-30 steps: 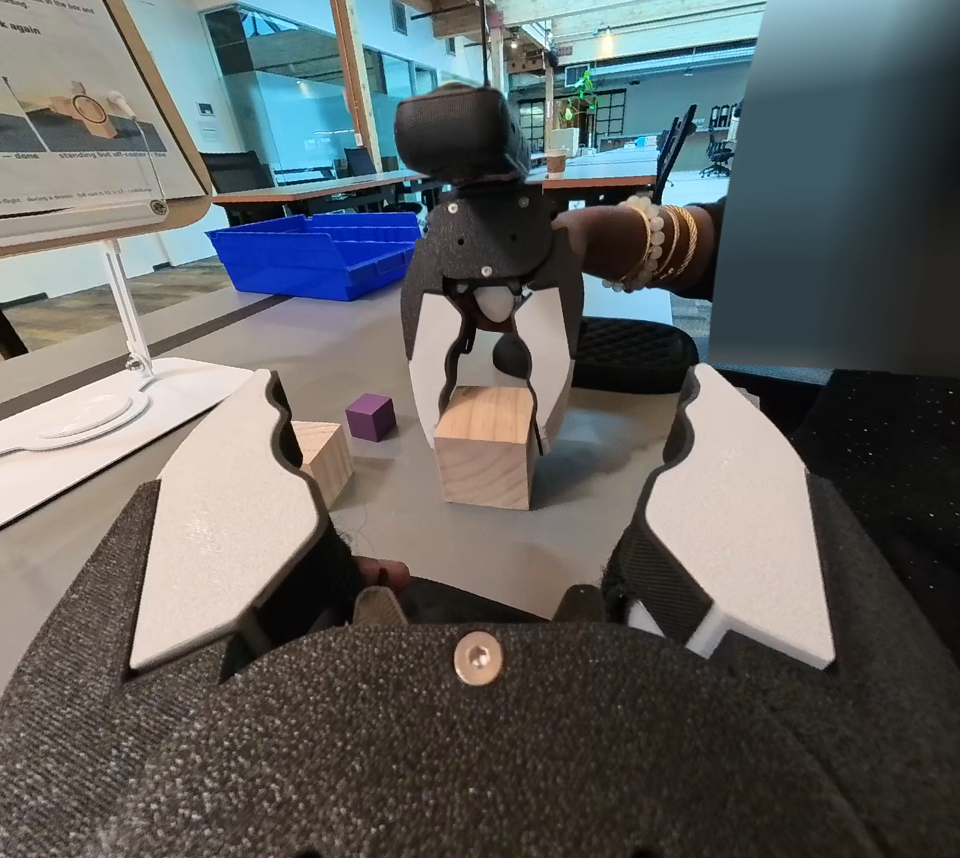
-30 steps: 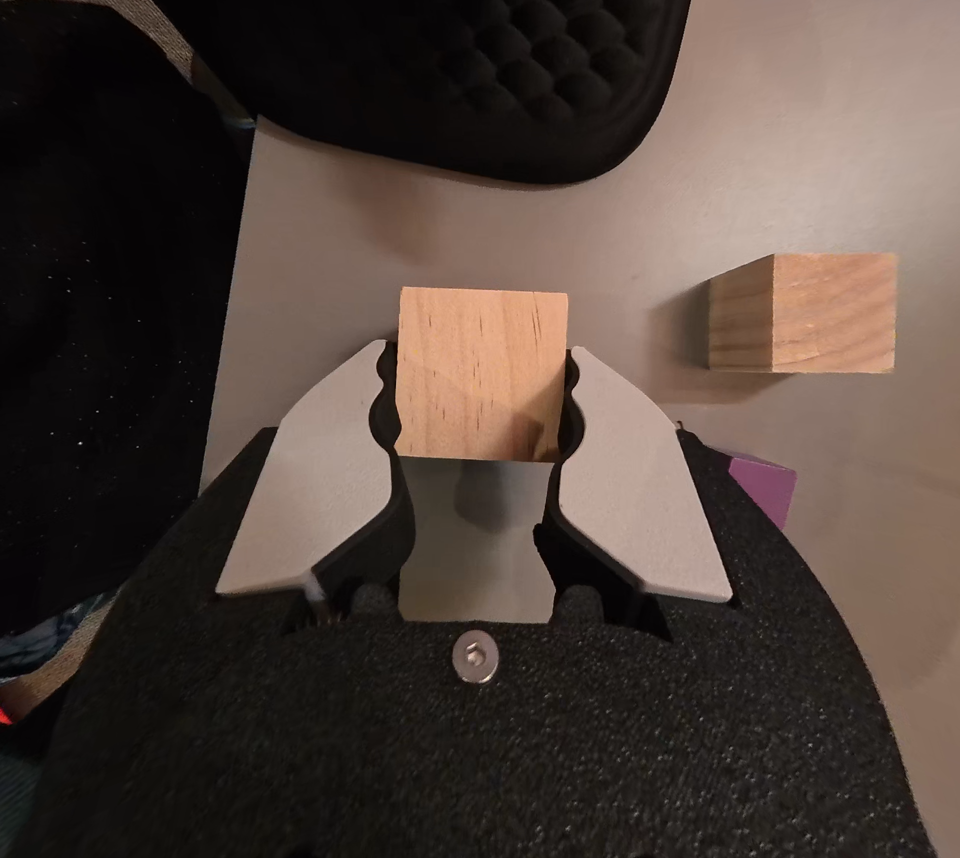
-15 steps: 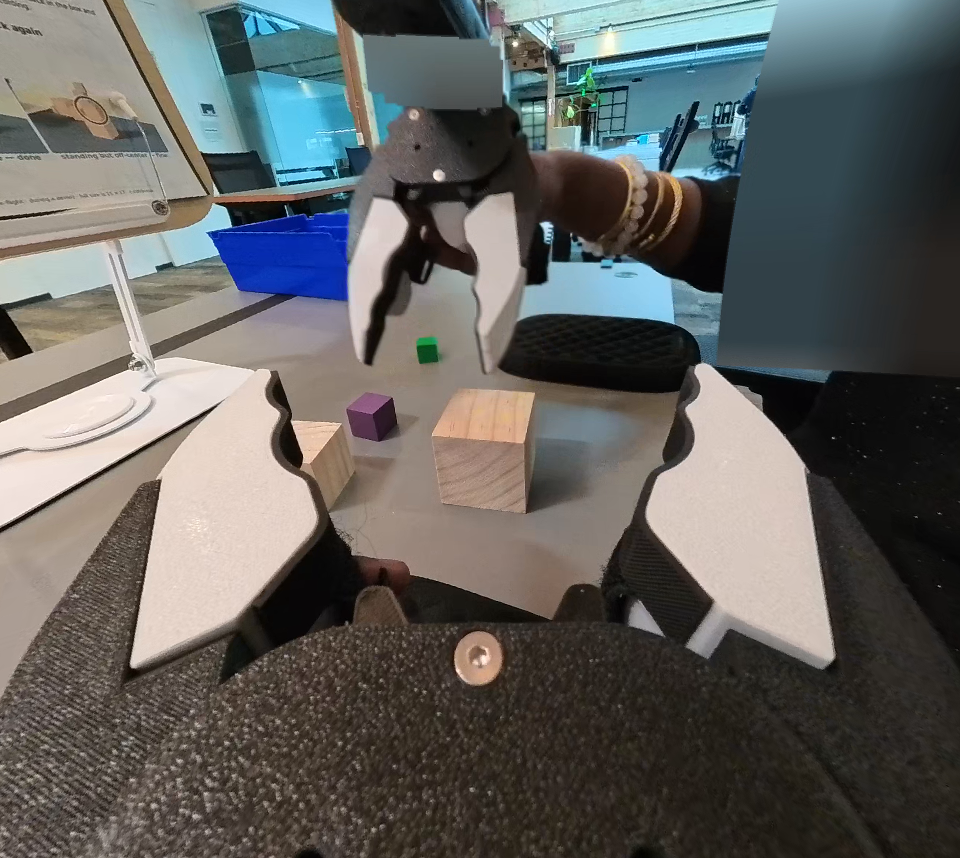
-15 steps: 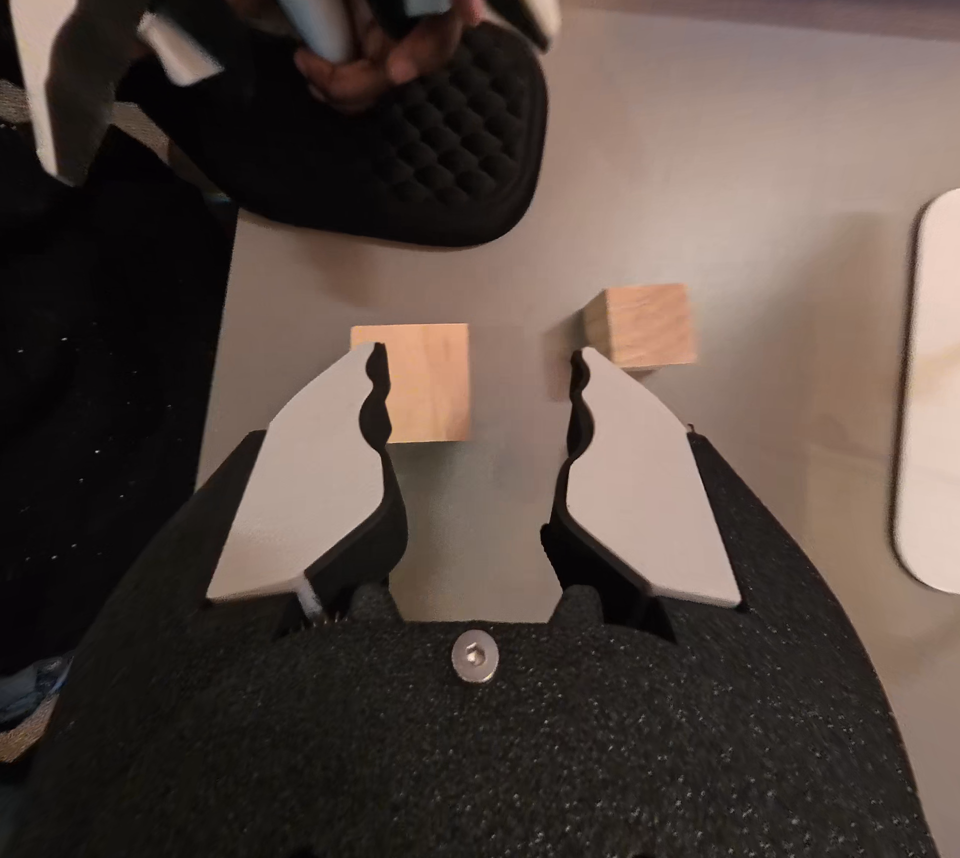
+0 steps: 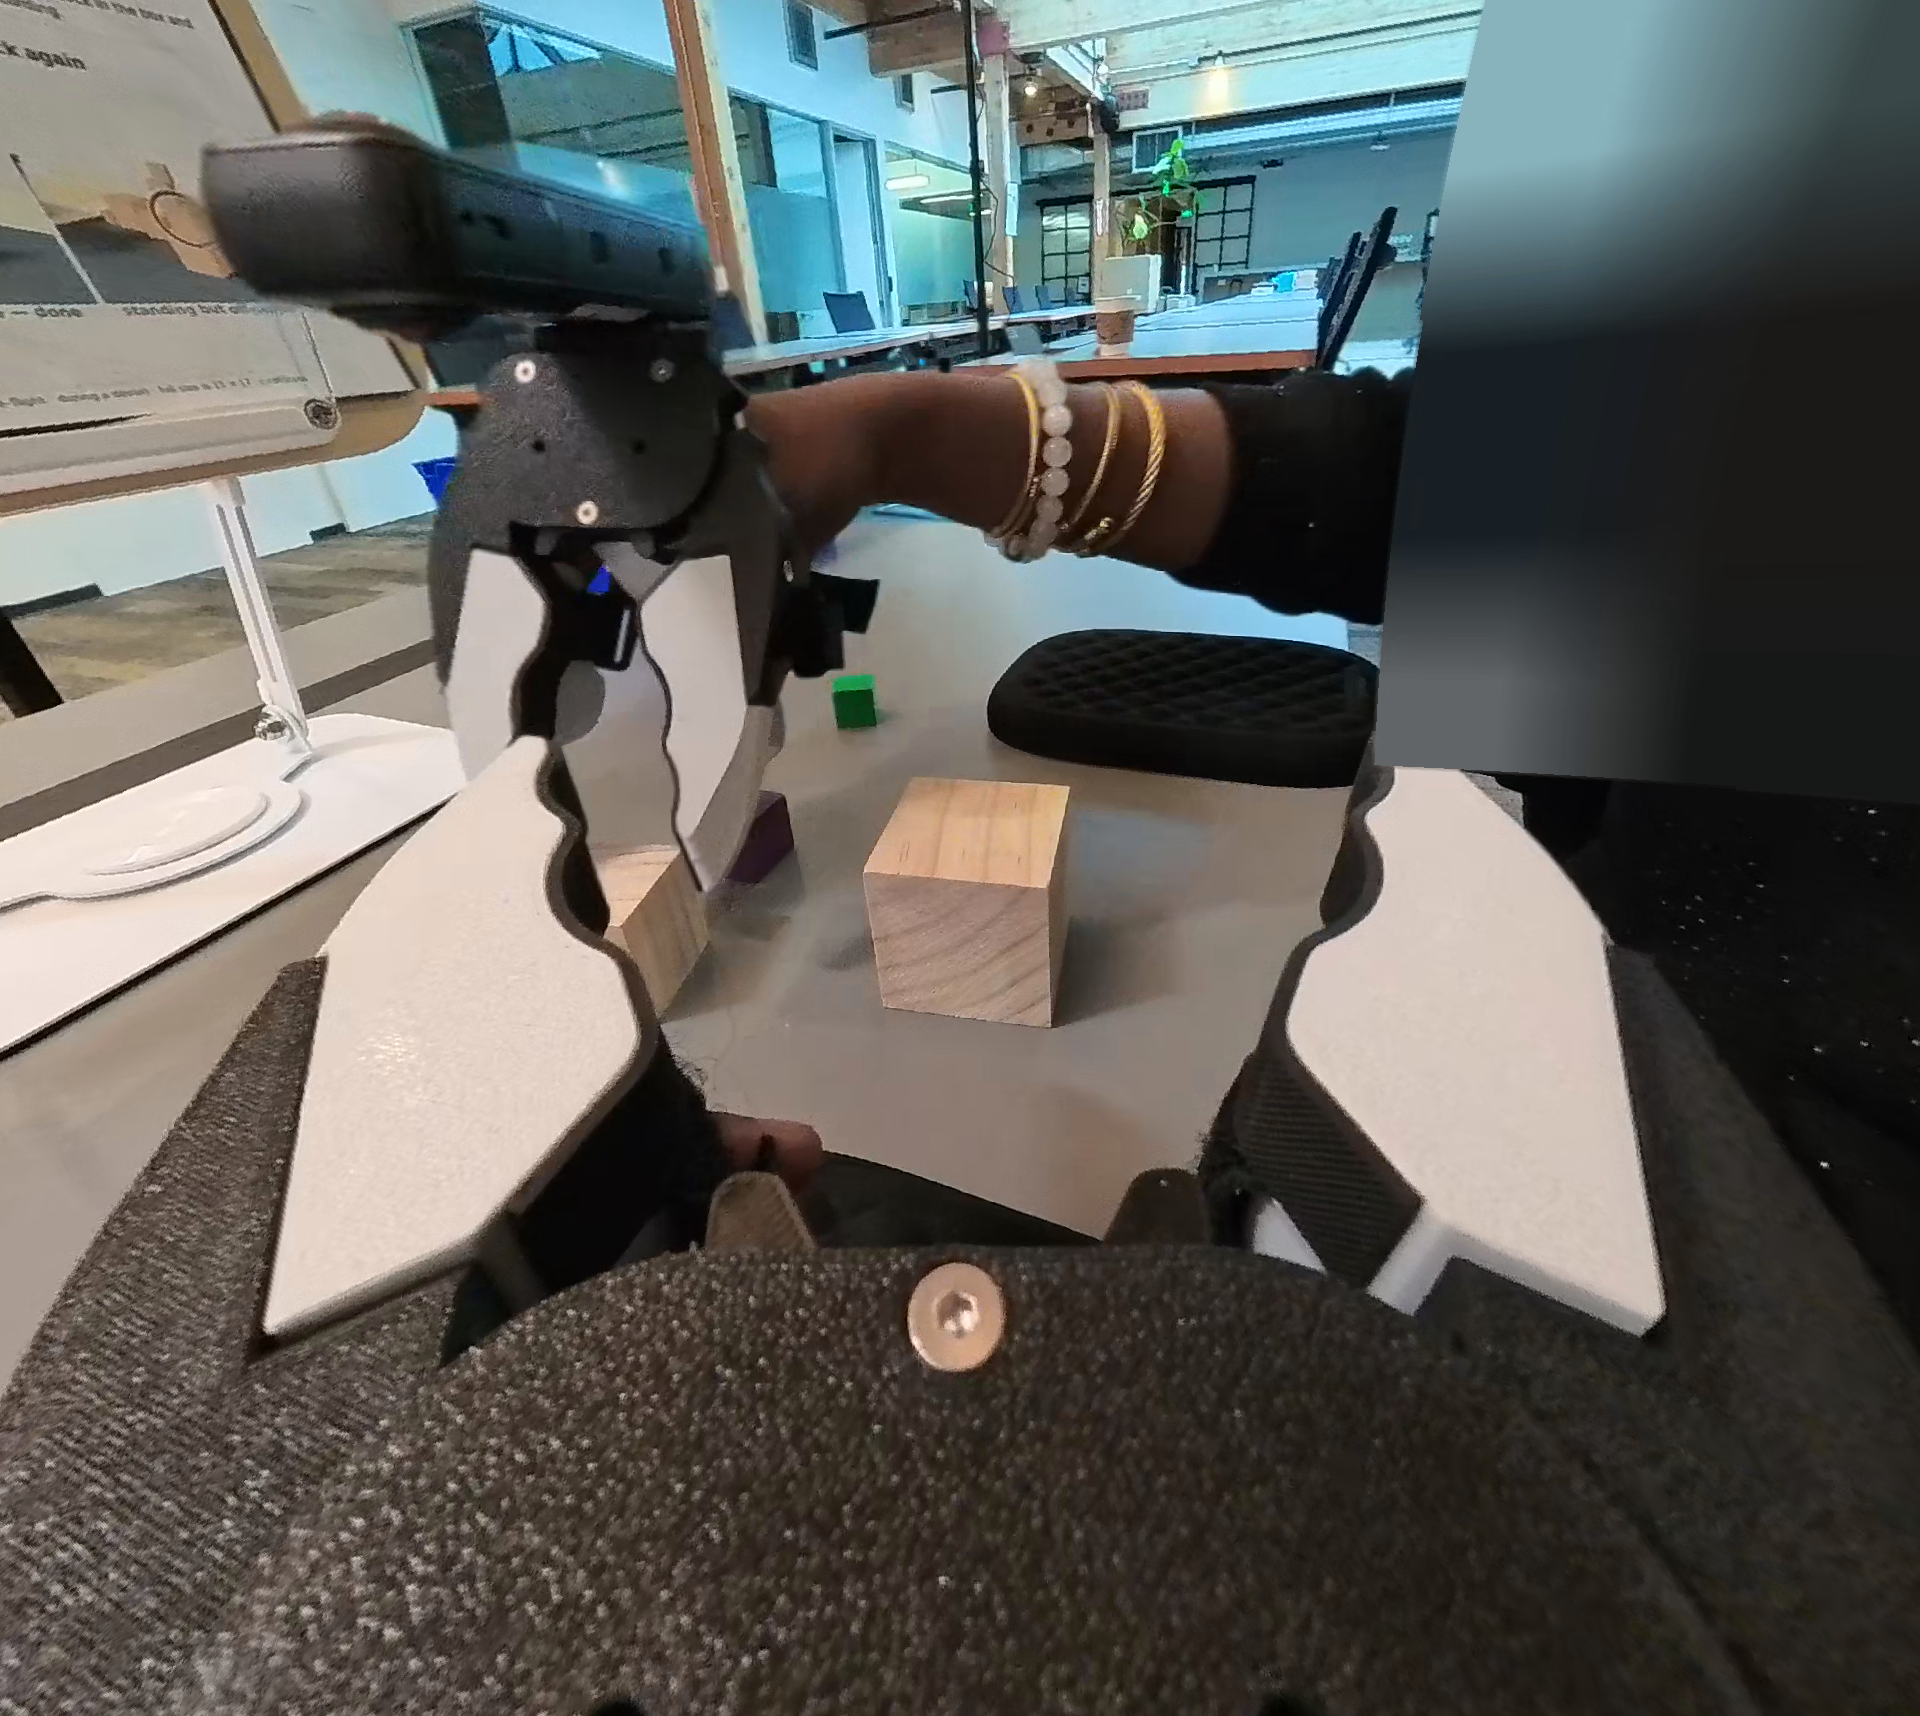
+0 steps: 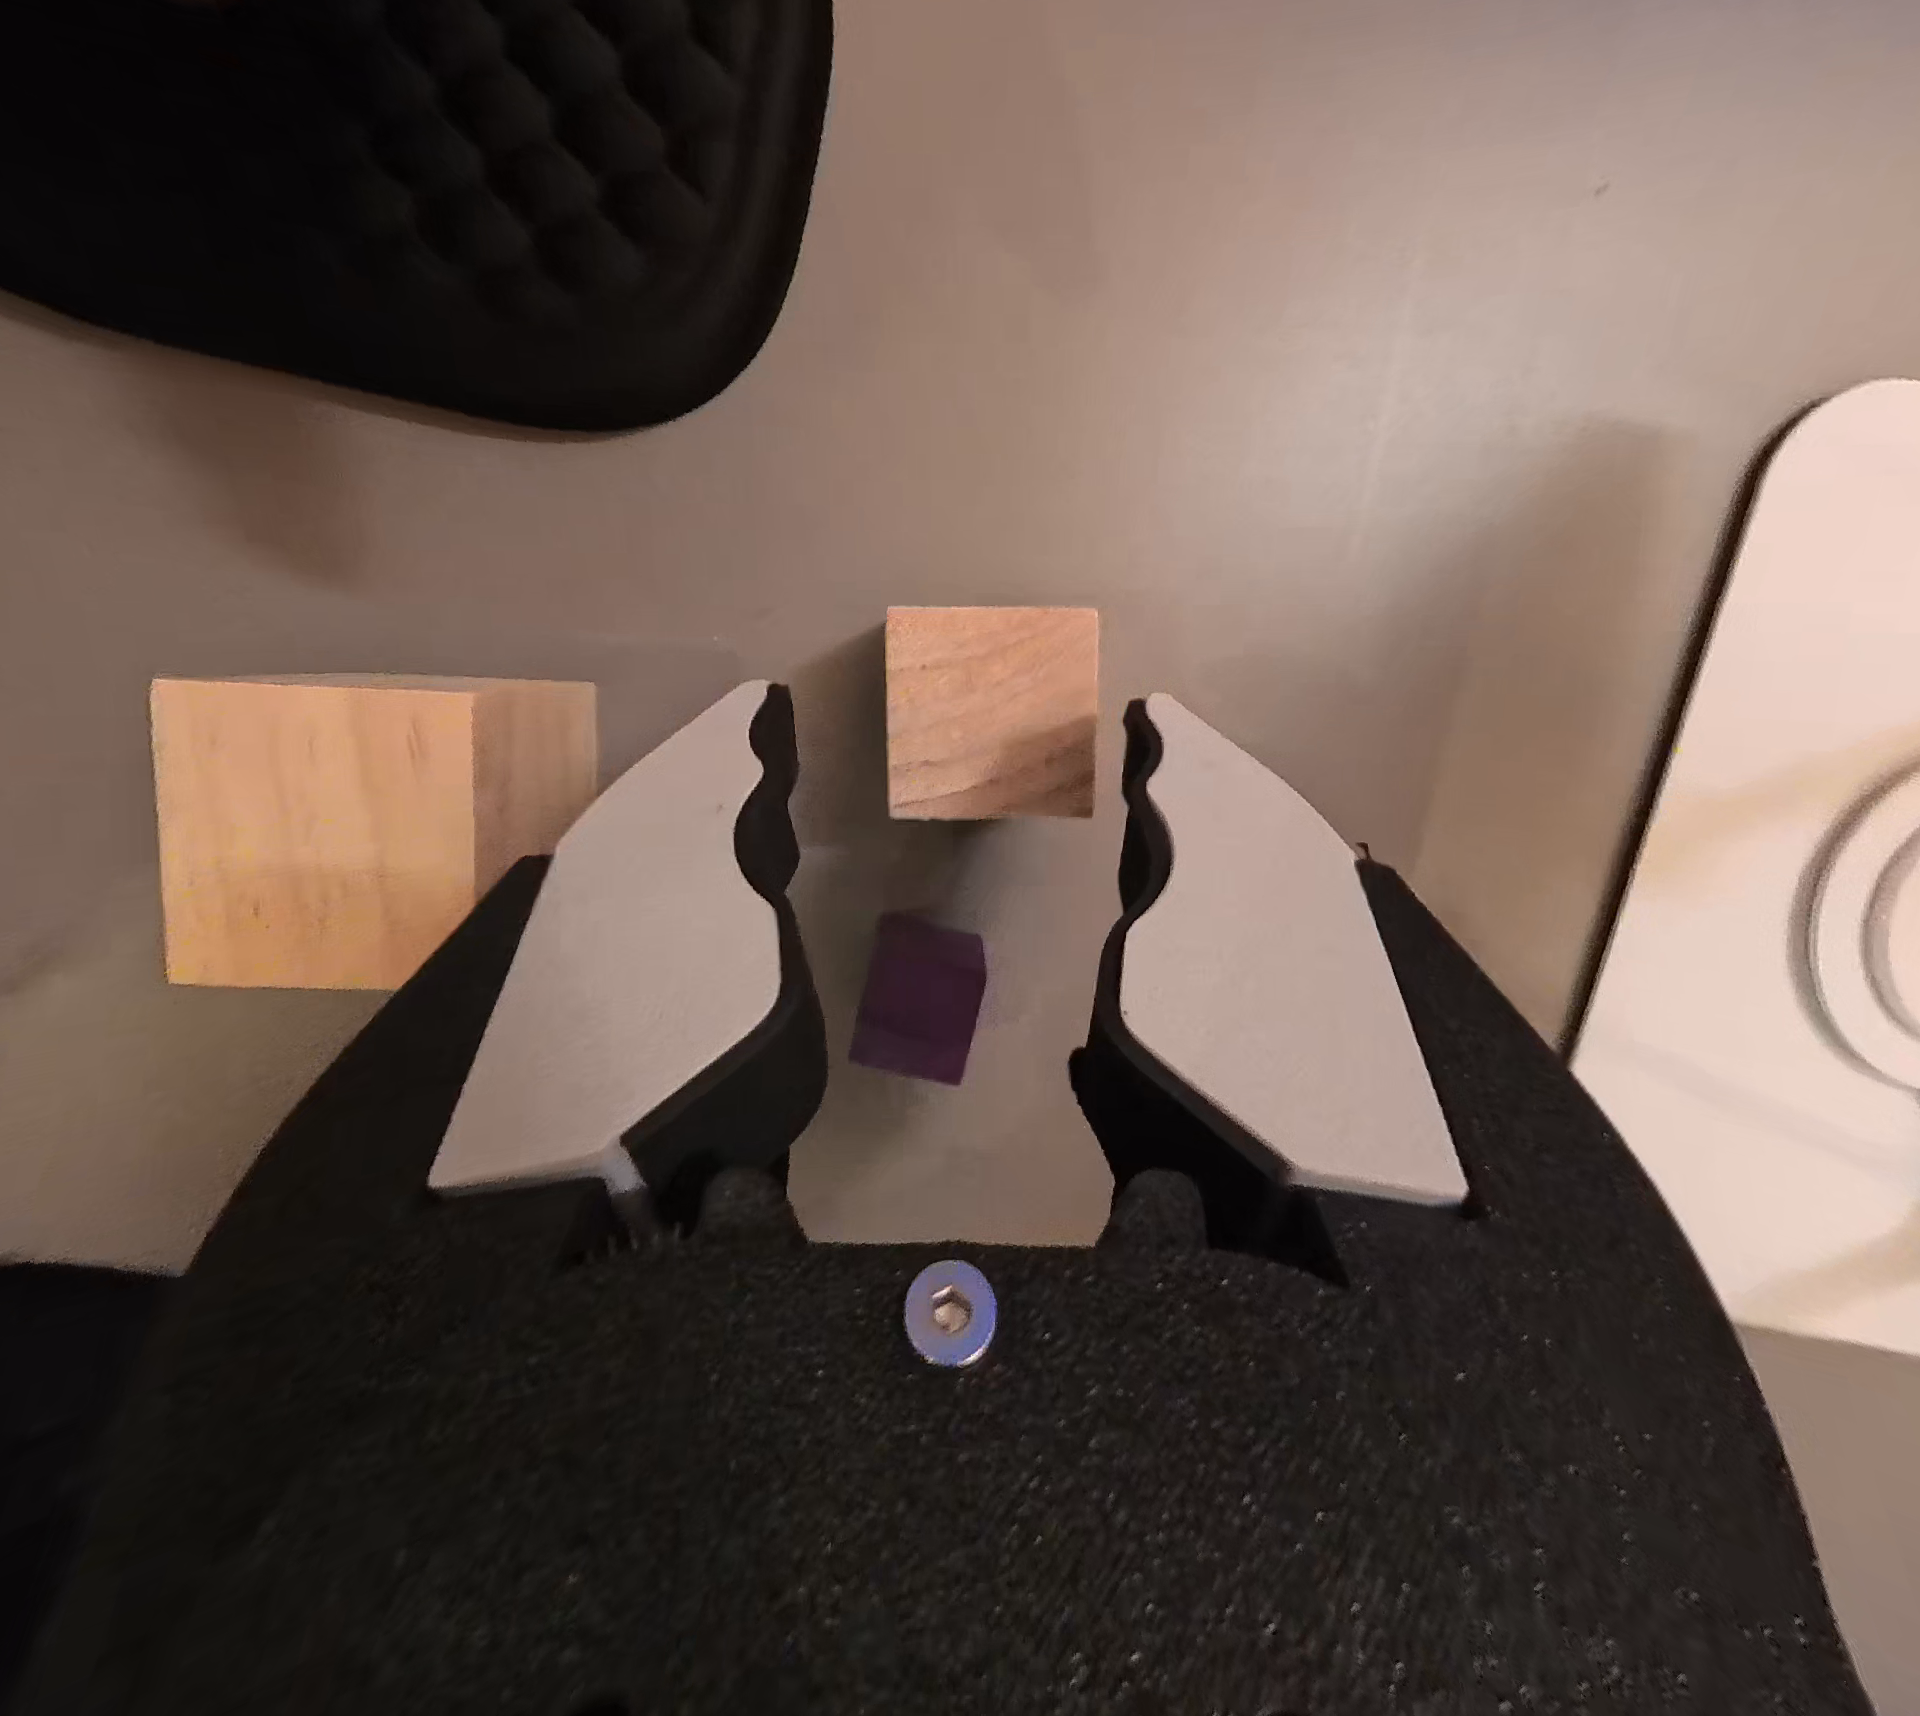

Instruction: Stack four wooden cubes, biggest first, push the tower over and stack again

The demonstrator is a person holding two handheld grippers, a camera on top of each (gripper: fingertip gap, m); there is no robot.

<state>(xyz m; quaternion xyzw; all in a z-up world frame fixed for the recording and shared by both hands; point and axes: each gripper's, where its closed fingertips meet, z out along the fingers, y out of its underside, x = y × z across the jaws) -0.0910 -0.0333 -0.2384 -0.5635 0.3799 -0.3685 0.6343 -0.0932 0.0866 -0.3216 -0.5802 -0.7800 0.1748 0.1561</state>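
Left wrist view: left gripper spread wide, nothing held, large wooden cube on grey table between its fingers, untouched. Printed instruction sheet on stand, upper left. Right gripper apart over small wooden cube, gaps both sides; purple cube beneath

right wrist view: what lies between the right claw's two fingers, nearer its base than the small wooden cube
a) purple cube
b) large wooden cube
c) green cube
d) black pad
a: the purple cube lies on the table between the open fingers, nearer the claw's base than the small wooden cube.
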